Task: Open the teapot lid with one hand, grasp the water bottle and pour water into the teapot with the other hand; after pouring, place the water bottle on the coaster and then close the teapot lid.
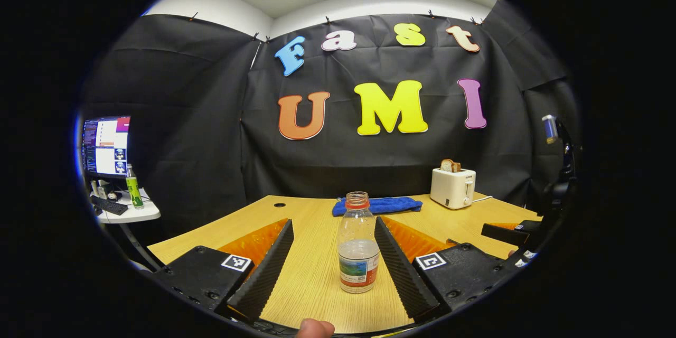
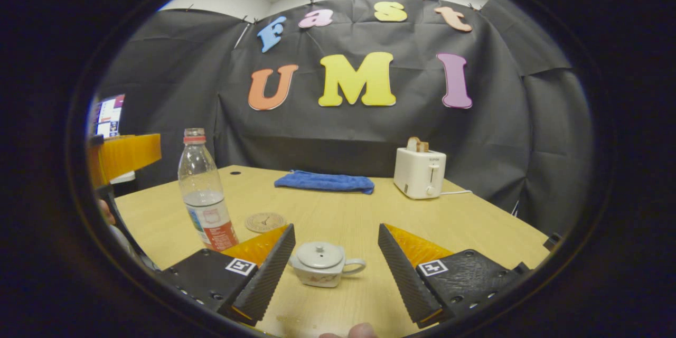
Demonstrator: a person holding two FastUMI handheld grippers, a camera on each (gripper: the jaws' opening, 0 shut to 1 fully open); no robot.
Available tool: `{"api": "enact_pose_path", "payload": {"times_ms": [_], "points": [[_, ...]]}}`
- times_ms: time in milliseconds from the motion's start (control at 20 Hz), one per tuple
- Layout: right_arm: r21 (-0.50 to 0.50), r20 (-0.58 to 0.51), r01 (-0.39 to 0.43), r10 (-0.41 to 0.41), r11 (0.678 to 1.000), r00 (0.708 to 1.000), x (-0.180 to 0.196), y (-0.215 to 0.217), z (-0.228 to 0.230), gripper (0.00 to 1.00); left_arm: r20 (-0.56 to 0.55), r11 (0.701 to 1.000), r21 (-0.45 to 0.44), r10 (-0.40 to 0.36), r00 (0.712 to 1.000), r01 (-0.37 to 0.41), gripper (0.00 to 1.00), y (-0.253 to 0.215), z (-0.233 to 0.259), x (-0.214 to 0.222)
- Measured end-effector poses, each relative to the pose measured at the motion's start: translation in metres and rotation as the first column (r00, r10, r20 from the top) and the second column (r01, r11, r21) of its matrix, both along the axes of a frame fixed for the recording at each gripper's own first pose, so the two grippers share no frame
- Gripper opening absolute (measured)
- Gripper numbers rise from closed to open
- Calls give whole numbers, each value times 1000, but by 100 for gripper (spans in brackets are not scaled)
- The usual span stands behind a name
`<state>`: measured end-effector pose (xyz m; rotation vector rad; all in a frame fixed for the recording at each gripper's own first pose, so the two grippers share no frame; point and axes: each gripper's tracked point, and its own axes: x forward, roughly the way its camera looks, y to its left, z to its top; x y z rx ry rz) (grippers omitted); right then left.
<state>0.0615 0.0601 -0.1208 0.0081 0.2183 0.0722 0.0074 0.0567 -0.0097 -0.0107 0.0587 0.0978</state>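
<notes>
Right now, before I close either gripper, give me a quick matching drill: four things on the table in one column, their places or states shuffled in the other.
Things:
1. clear plastic water bottle
2. small white ceramic teapot
3. round woven coaster
4. white toaster

Places or states:
A. bare, beside the bottle
B. uncapped, between the open left gripper's fingers
C. far right, bread in its slot
D. lid on, between the open right gripper's fingers

Pairs: 1-B, 2-D, 3-A, 4-C

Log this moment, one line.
left gripper: open, straddling water bottle | right gripper: open, near teapot | lid on | coaster bare
</notes>
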Motion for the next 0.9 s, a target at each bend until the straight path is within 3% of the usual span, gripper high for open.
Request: {"api": "enact_pose_path", "payload": {"times_ms": [500, 550, 600, 700, 750, 800, 850, 900], "points": [[-22, -37, -11, 10, 1000, 999, 23, 11, -19, 97, -5, 1000, 7, -3, 1000, 3, 97, 5, -1, 3], [-24, -34, -9, 8, 1000, 999, 24, 11, -19, 83, -4, 1000, 8, -1, 1000, 1, 97, 8, -1, 2], [-25, -40, -15, 14, 1000, 999, 26, 13, -20, 75, -5, 1000, 8, 1, 1000, 0, 96, 9, -2, 3], [-29, -55, -28, 26, 999, 998, 29, 18, -24, 67, -4, 1000, 10, 6, 1000, -6, 97, 11, -1, 3], [-32, -58, -32, 30, 999, 998, 29, 18, -24, 54, -6, 1000, 12, 8, 1000, -8, 97, 12, -1, 3], [-36, -59, -32, 30, 999, 998, 30, 19, -24, 50, -8, 1000, 12, 10, 1000, -10, 97, 13, -2, 2], [-41, -62, -35, 33, 999, 998, 31, 20, -27, 28, -9, 1000, 10, 9, 1000, -9, 97, 13, -2, 3], [-44, -63, -38, 35, 998, 997, 32, 21, -28, 28, -11, 1000, 5, 6, 1000, -6, 97, 12, -2, 3]]}}
